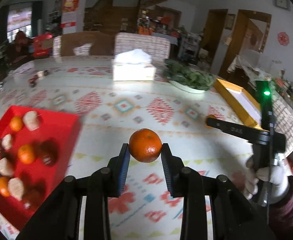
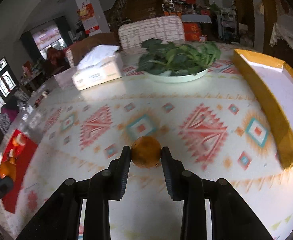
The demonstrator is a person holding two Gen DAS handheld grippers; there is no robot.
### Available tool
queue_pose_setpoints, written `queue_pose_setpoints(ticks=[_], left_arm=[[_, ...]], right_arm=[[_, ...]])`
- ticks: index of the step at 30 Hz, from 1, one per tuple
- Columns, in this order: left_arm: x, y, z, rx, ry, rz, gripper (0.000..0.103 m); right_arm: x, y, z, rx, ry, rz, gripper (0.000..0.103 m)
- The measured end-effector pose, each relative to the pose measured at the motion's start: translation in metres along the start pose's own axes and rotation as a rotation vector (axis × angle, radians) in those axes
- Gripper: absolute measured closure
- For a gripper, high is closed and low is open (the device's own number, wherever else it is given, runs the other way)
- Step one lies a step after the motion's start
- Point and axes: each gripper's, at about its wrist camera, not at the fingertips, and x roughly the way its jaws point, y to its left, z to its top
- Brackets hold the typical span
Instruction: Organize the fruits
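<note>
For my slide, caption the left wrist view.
Left tool grips a mandarin above the patterned table, beside the red fruit tray.

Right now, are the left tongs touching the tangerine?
Touching. The left wrist view shows the left tongs pressing both blue pads against the tangerine's sides, holding it above the table.

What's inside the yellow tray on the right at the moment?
The yellow tray shows only a bare white floor in the right wrist view, with no fruit on the visible part. Its near right corner runs past the frame edge, so that part is unseen.
</note>
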Motion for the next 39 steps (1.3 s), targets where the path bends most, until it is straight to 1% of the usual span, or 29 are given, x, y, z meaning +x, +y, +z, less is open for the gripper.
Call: queue_pose_setpoints(ticks=[5, 9, 15, 17, 20, 23, 26, 31, 39], left_arm=[[-0.015, 0.018, -0.014, -0.028, -0.012, 0.023, 0.072], [-0.020, 0.023, -0.024, -0.033, -0.010, 0.035, 0.072], [-0.010, 0.020, -0.045, -0.029, 0.034, 0.033, 0.072], [-0.005, 0.018, -0.050, -0.026, 0.047, 0.035, 0.072], [0.001, 0.018, -0.056, -0.032, 0.067, 0.035, 0.072], [0.001, 0.019, -0.058, -0.043, 0.061, 0.040, 0.072], [0.007, 0.022, -0.060, -0.062, 0.074, 0.037, 0.072], [0.011, 0.026, -0.060, -0.087, 0.088, 0.024, 0.072], [0.011, 0.031, -0.058, -0.107, 0.103, 0.005, 0.072]], right_arm=[[-0.011, 0.029, -0.016, -0.039, 0.011, 0.018, 0.069], [-0.015, 0.050, -0.032, -0.072, 0.039, 0.023, 0.069], [-0.022, 0.069, -0.064, -0.114, 0.087, 0.030, 0.069], [-0.026, 0.072, -0.076, -0.119, 0.090, 0.025, 0.069], [-0.032, 0.072, -0.085, -0.116, 0.074, 0.016, 0.068], [-0.035, 0.067, -0.090, -0.083, 0.054, 0.036, 0.068], [-0.039, 0.061, -0.089, -0.047, 0.032, 0.045, 0.068], [-0.041, 0.054, -0.088, -0.005, 0.022, 0.067, 0.068], [-0.043, 0.050, -0.088, 0.016, 0.009, 0.075, 0.068]])
